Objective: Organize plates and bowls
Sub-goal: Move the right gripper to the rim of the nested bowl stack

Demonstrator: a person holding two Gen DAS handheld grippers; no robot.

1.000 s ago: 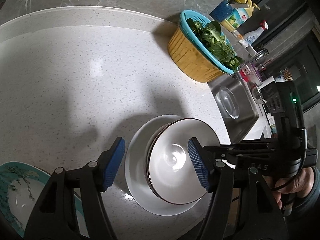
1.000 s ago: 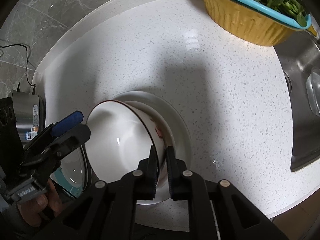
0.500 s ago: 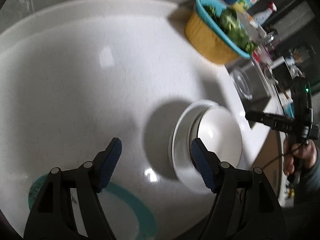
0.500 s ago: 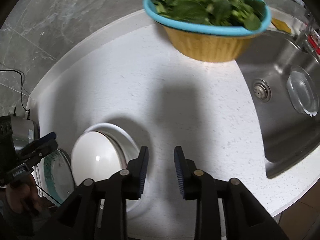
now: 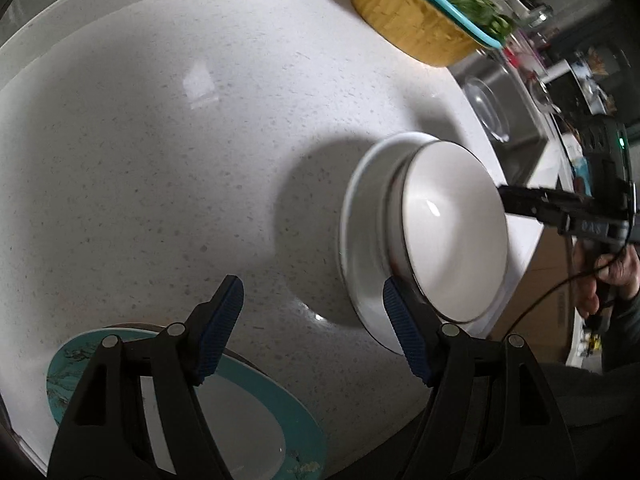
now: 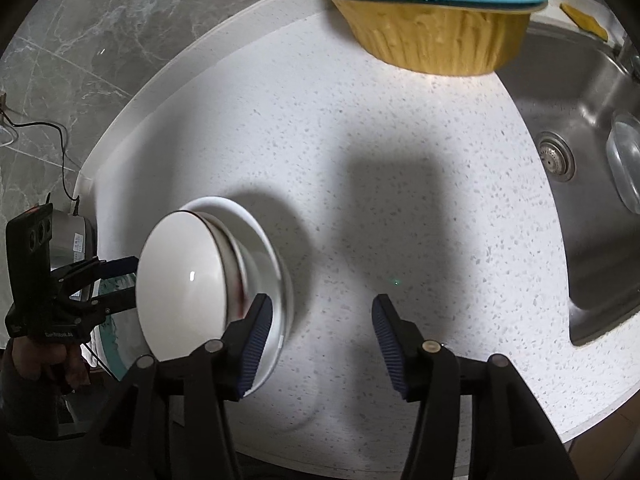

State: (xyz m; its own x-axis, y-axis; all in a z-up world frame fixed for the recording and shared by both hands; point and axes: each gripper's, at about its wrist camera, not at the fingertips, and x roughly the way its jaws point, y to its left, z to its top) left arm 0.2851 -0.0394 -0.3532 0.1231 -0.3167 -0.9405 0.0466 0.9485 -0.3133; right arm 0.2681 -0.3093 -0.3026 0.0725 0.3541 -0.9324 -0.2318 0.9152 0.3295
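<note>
A white bowl with a dark rim (image 5: 448,236) sits nested in a stack on a white plate (image 5: 360,240) on the speckled white counter; it also shows in the right wrist view (image 6: 180,280), on the plate (image 6: 272,264). A teal-rimmed plate (image 5: 256,412) lies near the counter's front edge under my left gripper (image 5: 312,336), which is open and empty, left of the stack. My right gripper (image 6: 320,344) is open and empty above bare counter, just right of the stack.
A yellow basket with a blue colander of greens (image 6: 432,12) stands at the back. A steel sink (image 6: 580,160) with a clear glass lid (image 6: 624,168) lies to the right. A steel appliance (image 6: 72,236) stands at the left counter edge.
My right gripper let go of the bowl's rim, opened wide and pulled back to the right. My left gripper drew back and left, now over the teal plate.
</note>
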